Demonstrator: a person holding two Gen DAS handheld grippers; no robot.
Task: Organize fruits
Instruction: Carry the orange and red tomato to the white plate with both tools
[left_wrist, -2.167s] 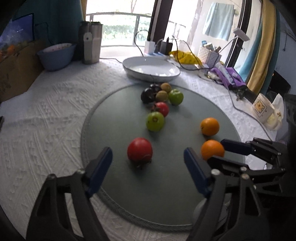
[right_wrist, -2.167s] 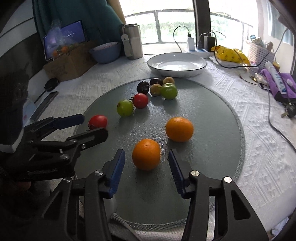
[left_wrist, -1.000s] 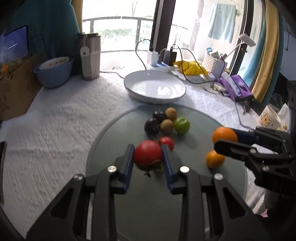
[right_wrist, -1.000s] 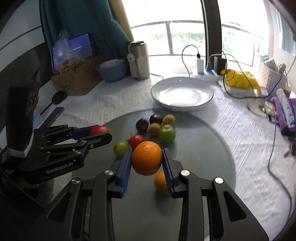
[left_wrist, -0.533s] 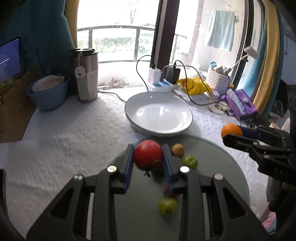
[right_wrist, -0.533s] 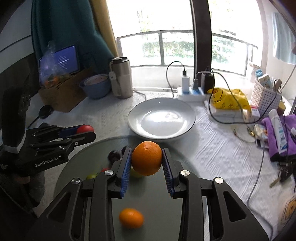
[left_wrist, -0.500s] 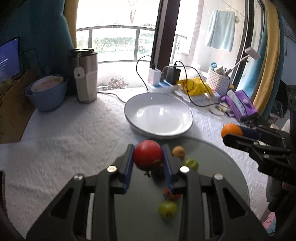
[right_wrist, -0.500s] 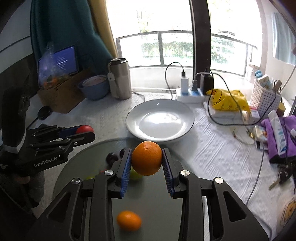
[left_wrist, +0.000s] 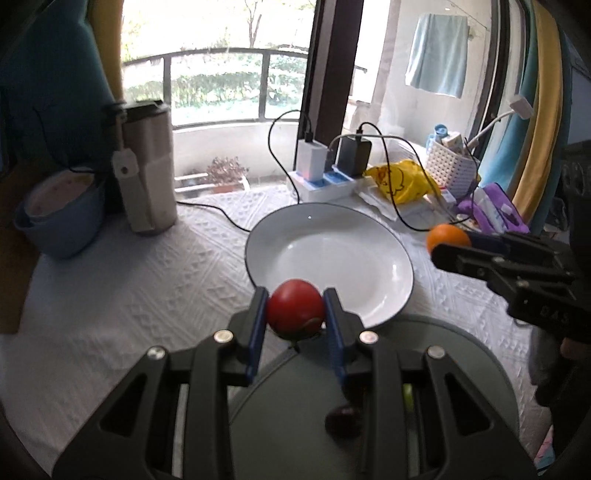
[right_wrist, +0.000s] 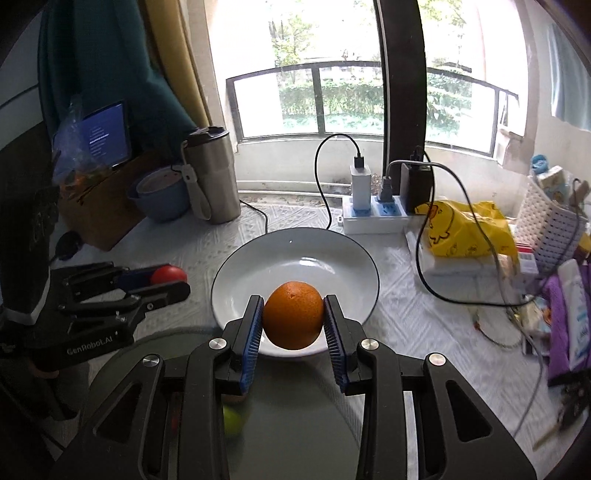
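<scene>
My left gripper (left_wrist: 295, 314) is shut on a red tomato (left_wrist: 295, 309) and holds it in the air at the near rim of the empty white plate (left_wrist: 332, 251). My right gripper (right_wrist: 293, 319) is shut on an orange (right_wrist: 293, 319) above the near part of the plate (right_wrist: 295, 258). The right gripper with the orange (left_wrist: 447, 236) shows at the plate's right in the left wrist view. The left gripper with the tomato (right_wrist: 168, 275) shows at the plate's left in the right wrist view. A dark fruit (left_wrist: 343, 415) and a green fruit (right_wrist: 232, 421) lie on the round grey mat (left_wrist: 295, 424) below.
A steel tumbler (left_wrist: 146, 170) and a blue bowl (left_wrist: 62, 218) stand at the back left. A power strip with chargers and cables (right_wrist: 373, 218) lies behind the plate. A yellow bag (right_wrist: 465, 229), a white basket (right_wrist: 550, 221) and purple items (right_wrist: 569, 325) crowd the right side.
Both grippers have carried their fruit forward from the mat to the plate. The plate is now closer and larger, and most fruit on the mat has dropped out of view.
</scene>
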